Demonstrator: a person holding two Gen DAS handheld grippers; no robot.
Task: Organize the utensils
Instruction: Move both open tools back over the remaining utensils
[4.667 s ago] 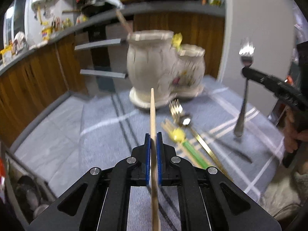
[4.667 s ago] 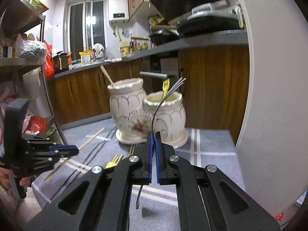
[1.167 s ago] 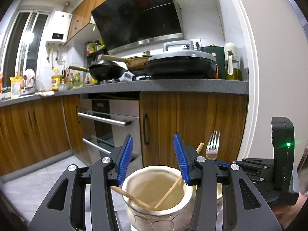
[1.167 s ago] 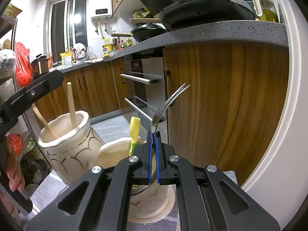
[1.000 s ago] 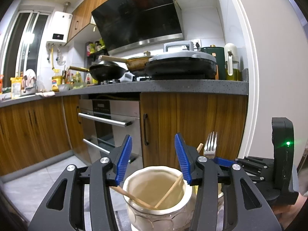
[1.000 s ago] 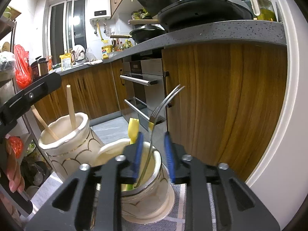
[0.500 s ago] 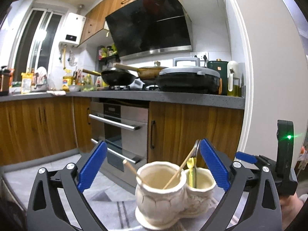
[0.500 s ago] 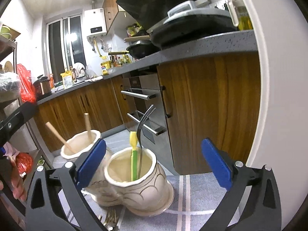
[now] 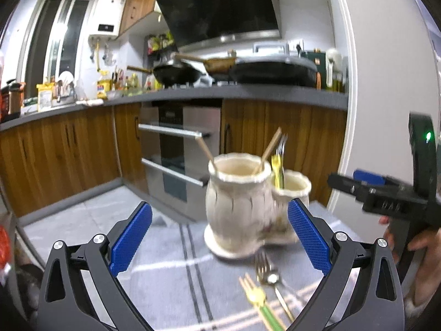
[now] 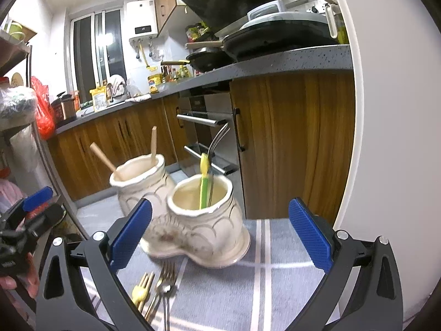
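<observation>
Beside twin ceramic holder (image 10: 193, 231) | both grippers' fingers spread, empty | green-handled fork (image 10: 204, 184) inside (right view only)

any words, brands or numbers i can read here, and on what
None can be read for sure.
Raised lettering on the right tongs: a few characters, too blurred to read.
Water heater display: too small to read.
Packets on the counter: print too small to read.
</observation>
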